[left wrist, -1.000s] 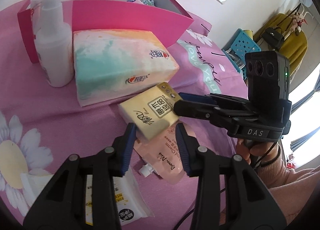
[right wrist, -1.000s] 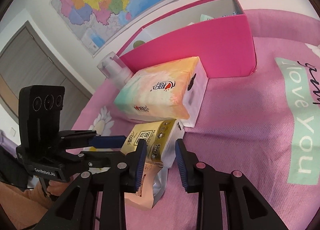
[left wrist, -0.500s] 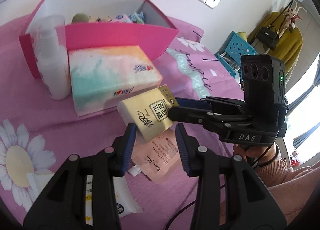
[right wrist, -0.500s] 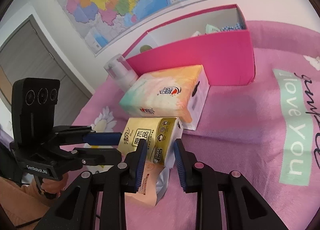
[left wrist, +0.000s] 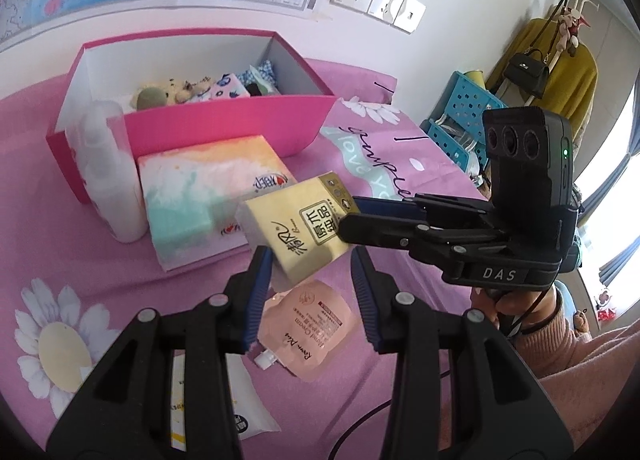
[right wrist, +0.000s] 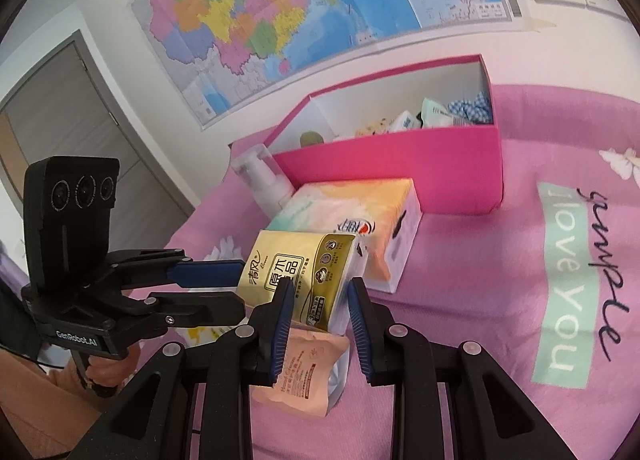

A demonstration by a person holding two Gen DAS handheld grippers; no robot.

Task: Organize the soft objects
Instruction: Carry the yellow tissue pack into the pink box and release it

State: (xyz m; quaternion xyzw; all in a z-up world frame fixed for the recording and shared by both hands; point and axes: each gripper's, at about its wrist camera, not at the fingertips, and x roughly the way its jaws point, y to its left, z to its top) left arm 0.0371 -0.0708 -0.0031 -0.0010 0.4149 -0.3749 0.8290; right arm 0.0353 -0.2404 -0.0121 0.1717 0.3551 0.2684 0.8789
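Note:
A yellow tissue pack (left wrist: 296,228) (right wrist: 304,272) hangs tilted above the pink bedspread, held at both ends. My left gripper (left wrist: 310,276) (right wrist: 236,288) is shut on its near left end. My right gripper (right wrist: 318,296) (left wrist: 348,216) is shut on its right end, reaching in from the right in the left wrist view. Behind the pack lies a large pastel tissue pack (left wrist: 208,188) (right wrist: 348,212). Beyond that stands an open pink box (left wrist: 224,124) (right wrist: 400,164) with several small soft items inside.
A pink spouted pouch (left wrist: 308,328) (right wrist: 304,368) lies on the bed under the lifted pack. A white packet (left wrist: 240,400) lies near my left fingers. A white pump bottle (left wrist: 108,172) (right wrist: 264,184) stands at the box's left corner. A blue basket (left wrist: 464,116) sits beyond the bed.
Both grippers have risen together with the yellow tissue pack, lifting it off the pouch and the bed. The inside of the pink box has come into view.

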